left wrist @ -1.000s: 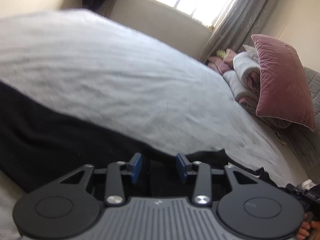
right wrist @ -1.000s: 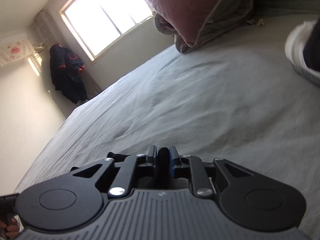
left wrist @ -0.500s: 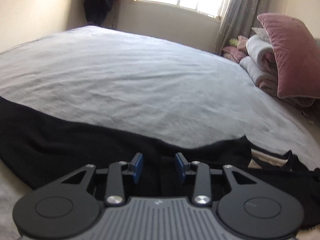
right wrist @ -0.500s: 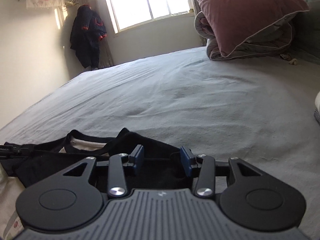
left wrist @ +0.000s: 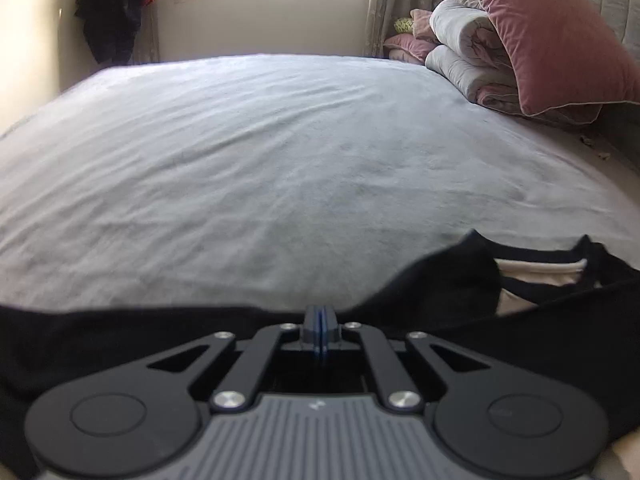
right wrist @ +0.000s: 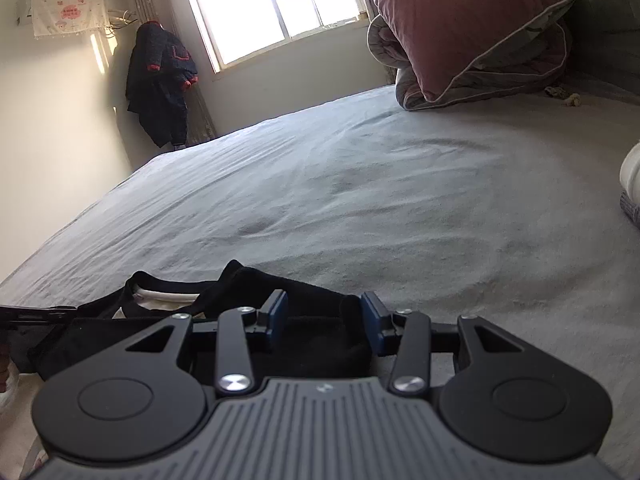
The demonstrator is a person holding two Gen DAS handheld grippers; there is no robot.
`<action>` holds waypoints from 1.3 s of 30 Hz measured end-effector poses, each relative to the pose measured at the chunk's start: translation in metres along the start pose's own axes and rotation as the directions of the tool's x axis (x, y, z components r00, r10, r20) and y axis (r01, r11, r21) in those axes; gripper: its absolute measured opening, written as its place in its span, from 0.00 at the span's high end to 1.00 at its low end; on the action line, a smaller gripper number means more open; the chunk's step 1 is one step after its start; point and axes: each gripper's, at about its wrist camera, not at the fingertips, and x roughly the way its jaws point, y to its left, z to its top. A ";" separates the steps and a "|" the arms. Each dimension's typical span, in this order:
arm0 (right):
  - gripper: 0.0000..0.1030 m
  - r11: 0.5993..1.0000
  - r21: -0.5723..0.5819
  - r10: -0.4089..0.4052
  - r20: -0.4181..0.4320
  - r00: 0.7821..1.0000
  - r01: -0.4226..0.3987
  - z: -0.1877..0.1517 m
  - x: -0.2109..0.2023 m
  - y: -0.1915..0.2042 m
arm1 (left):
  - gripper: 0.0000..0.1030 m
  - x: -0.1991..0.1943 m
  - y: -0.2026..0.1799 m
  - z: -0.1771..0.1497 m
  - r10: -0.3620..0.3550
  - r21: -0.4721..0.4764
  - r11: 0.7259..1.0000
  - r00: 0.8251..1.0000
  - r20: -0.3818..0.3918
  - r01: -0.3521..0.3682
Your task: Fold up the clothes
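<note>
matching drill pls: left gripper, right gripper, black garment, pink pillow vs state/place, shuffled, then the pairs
Column 1:
1. left gripper
2. right gripper
3. black garment
4. pink pillow

Column 2:
A. leaning on the folded bedding at the head of the bed
B. jaws open, straddling a corner of black cloth
C. jaws closed at the cloth's edge
D. lying along the near edge of the grey bed, neckline showing a pale lining

Pairs: 1-C, 2-B, 3-D, 4-A
</note>
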 end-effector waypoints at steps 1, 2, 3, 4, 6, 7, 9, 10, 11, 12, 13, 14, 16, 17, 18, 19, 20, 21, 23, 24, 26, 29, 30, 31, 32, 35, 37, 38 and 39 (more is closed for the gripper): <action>0.56 1.000 0.001 -0.001 -0.001 1.000 0.001 0.000 0.000 0.000 | 0.98 0.004 0.003 0.005 0.027 -0.011 1.000 1.000 0.001 -0.027; 0.56 1.000 0.003 -0.001 0.000 1.000 0.001 0.000 0.000 0.000 | 0.97 0.003 0.009 0.008 0.041 -0.051 0.998 0.999 0.006 -0.041; 0.56 1.000 0.005 -0.001 0.003 1.000 0.001 0.000 0.000 -0.001 | 0.97 0.003 0.015 0.012 0.056 -0.091 0.994 0.998 0.011 -0.055; 0.56 1.000 0.007 0.000 0.005 1.000 0.000 0.001 -0.001 -0.001 | 0.97 0.002 0.021 0.015 0.071 -0.131 0.989 0.997 0.015 -0.068; 0.55 1.000 0.014 0.003 0.010 1.000 -0.003 0.001 -0.001 -0.002 | 0.96 -0.014 0.029 0.014 0.032 -0.199 0.980 0.998 0.056 -0.021; 0.54 1.000 0.017 0.004 0.011 1.000 -0.004 0.001 -0.001 -0.003 | 0.96 -0.023 0.030 0.011 0.033 -0.203 0.979 0.997 0.069 -0.018; 0.53 1.000 0.018 0.003 0.010 1.000 -0.003 0.002 -0.001 -0.003 | 0.89 -0.038 0.031 0.002 0.045 -0.198 0.980 0.996 0.075 -0.029; 0.53 1.000 0.016 0.001 0.009 1.000 -0.001 0.002 0.000 -0.003 | 0.86 -0.045 0.032 -0.003 0.051 -0.197 0.980 0.996 0.074 -0.035; 0.52 1.000 0.011 -0.001 0.008 1.000 0.001 0.001 0.000 -0.002 | 0.81 -0.051 0.033 -0.009 0.061 -0.195 0.980 0.996 0.064 -0.048; 0.52 1.000 0.008 -0.003 0.007 1.000 0.003 0.001 0.000 -0.001 | 0.78 -0.055 0.036 -0.014 0.078 -0.198 0.978 0.996 0.053 -0.066; 0.51 1.000 0.004 -0.006 0.007 1.000 0.006 0.001 0.000 0.000 | 0.75 -0.060 0.039 -0.019 0.094 -0.200 0.976 0.995 0.043 -0.084; 0.50 1.000 0.003 -0.006 0.008 1.000 0.006 0.001 0.000 0.000 | 0.69 -0.066 0.043 -0.024 0.116 -0.214 0.971 0.993 0.033 -0.106; 0.50 1.000 0.008 -0.002 0.009 1.000 0.002 0.001 0.000 0.000 | 0.57 -0.076 0.053 -0.031 0.172 -0.251 0.954 0.985 0.018 -0.162; 0.49 1.000 0.011 -0.002 0.008 1.000 0.001 0.001 0.000 -0.001 | 0.52 -0.081 0.058 -0.034 0.199 -0.268 0.945 0.980 0.011 -0.189; 0.49 1.000 0.012 -0.002 0.005 1.000 0.002 0.001 0.001 -0.001 | 0.50 -0.086 0.063 -0.037 0.225 -0.285 0.934 0.974 0.006 -0.214; 0.48 1.000 0.012 -0.003 0.002 1.000 0.003 0.001 0.001 -0.001 | 0.48 -0.090 0.069 -0.039 0.258 -0.302 0.921 0.966 0.003 -0.245; 0.48 1.000 0.011 -0.004 0.000 1.000 0.004 0.001 0.002 -0.001 | 0.45 -0.095 0.075 -0.041 0.290 -0.318 0.907 0.957 0.000 -0.275; 0.48 1.000 0.010 -0.005 -0.001 1.000 0.005 0.001 0.002 -0.001 | 0.42 -0.098 0.081 -0.043 0.335 -0.334 0.888 0.942 -0.002 -0.316; 0.47 1.000 0.010 -0.003 0.001 1.000 0.003 0.001 0.001 -0.001 | 0.37 -0.101 0.096 -0.046 0.411 -0.373 0.843 0.911 -0.021 -0.389; 0.47 1.000 0.011 -0.002 0.002 1.000 0.002 0.001 0.001 -0.001 | 0.35 -0.101 0.102 -0.047 0.436 -0.390 0.823 0.899 -0.030 -0.413; 0.46 1.000 0.013 -0.004 0.003 1.000 0.004 0.001 0.001 -0.001 | 0.30 -0.100 0.114 -0.049 0.483 -0.419 0.786 0.875 -0.045 -0.455; 0.46 1.000 -0.003 -0.017 0.010 1.000 0.017 0.001 0.000 0.003 | 0.27 -0.090 0.126 -0.054 0.527 -0.452 0.740 0.847 -0.072 -0.498; 0.46 1.000 -0.013 -0.019 0.015 1.000 0.019 0.002 -0.001 0.005 | 0.27 -0.087 0.130 -0.056 0.537 -0.463 0.725 0.839 -0.084 -0.510; 0.46 1.000 -0.022 -0.018 0.020 1.000 0.018 0.003 -0.003 0.007 | 0.27 -0.083 0.134 -0.058 0.547 -0.473 0.710 0.831 -0.095 -0.522; 0.46 0.999 -0.031 -0.012 0.025 1.000 0.013 0.004 -0.005 0.009 | 0.27 -0.079 0.138 -0.060 0.557 -0.484 0.694 0.823 -0.107 -0.533; 0.46 0.992 -0.118 0.037 0.035 0.999 -0.033 0.008 -0.014 0.022 | 0.27 -0.073 0.143 -0.062 0.592 -0.502 0.665 0.800 -0.097 -0.553; 0.46 0.961 -0.258 0.109 0.030 0.994 -0.097 0.005 -0.022 0.039 | 0.27 -0.070 0.146 -0.062 0.599 -0.525 0.654 0.797 -0.080 -0.544; 0.46 0.938 -0.319 0.148 0.017 0.989 -0.135 0.003 -0.026 0.047 | 0.28 -0.069 0.148 -0.062 0.602 -0.542 0.646 0.795 -0.072 -0.538; 0.46 0.915 -0.362 0.186 -0.005 0.982 -0.175 0.001 -0.028 0.055 | 0.28 -0.069 0.149 -0.062 0.604 -0.557 0.637 0.794 -0.068 -0.533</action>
